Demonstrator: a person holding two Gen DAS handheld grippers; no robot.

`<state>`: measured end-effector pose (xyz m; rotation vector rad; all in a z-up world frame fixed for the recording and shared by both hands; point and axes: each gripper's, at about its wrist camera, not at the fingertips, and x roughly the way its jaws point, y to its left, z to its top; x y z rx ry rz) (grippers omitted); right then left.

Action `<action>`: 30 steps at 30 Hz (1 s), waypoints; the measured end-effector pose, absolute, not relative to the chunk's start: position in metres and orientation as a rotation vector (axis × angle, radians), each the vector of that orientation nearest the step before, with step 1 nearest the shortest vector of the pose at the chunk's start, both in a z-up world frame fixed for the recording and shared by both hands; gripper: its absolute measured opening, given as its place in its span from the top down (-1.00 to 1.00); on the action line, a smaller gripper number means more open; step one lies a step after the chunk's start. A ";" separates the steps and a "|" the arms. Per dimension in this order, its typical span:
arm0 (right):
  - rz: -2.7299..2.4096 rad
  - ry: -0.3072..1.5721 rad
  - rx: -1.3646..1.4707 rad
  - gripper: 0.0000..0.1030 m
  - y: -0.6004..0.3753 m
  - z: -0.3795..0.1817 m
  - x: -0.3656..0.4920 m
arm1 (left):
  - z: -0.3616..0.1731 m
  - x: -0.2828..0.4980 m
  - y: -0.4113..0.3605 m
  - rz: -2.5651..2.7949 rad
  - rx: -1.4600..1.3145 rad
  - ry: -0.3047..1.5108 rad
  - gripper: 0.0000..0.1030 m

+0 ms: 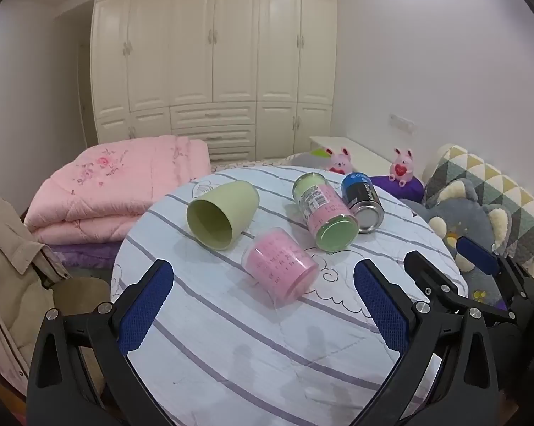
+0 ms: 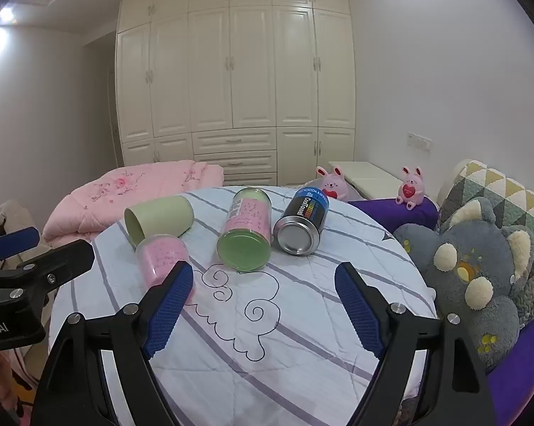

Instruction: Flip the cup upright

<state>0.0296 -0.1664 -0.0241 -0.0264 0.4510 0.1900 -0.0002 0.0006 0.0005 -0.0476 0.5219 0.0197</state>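
The green cup [image 1: 219,214] lies on its side on the far left part of the round table [image 1: 231,348], its open mouth turned toward the near left and its closed base pointing away toward the far right; in the right wrist view the same cup [image 2: 160,218] shows mostly its side wall. Touching or just beside its near rim lies a pink jar [image 1: 281,269], also tipped over, and to the right of that a taller jar with a green lid [image 1: 325,211] and a blue and black can [image 1: 362,200] lie side by side, both on their sides. The left gripper [image 1: 263,305] hangs above the near part of the table with its jaws spread wide and nothing between them; the right gripper [image 2: 263,307] is likewise released and empty, over the cloud drawing on the cloth. Nothing has been grasped, so the task seems to be at its start, at the approach. The left gripper is the nearer one to the cup, and the next move likely calls for it to reach forward and left past the pink jar, close on the cup's wall or rim, then lift and turn it until the mouth faces up. The pink jar so close by may get nudged and roll. Beyond the table are a folded pink quilt [image 1: 125,184], a cream wardrobe [image 1: 213,53] and soft toys [image 1: 476,227].
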 end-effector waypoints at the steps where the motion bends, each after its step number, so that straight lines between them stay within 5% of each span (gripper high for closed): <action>1: 0.189 0.450 -0.027 -0.62 -0.167 -0.024 0.029 | 0.000 0.000 0.000 0.019 -0.040 0.529 -1.00; 30: 0.183 0.450 -0.013 -0.62 -0.173 -0.024 0.027 | 0.003 0.000 -0.005 0.009 -0.040 0.527 -1.00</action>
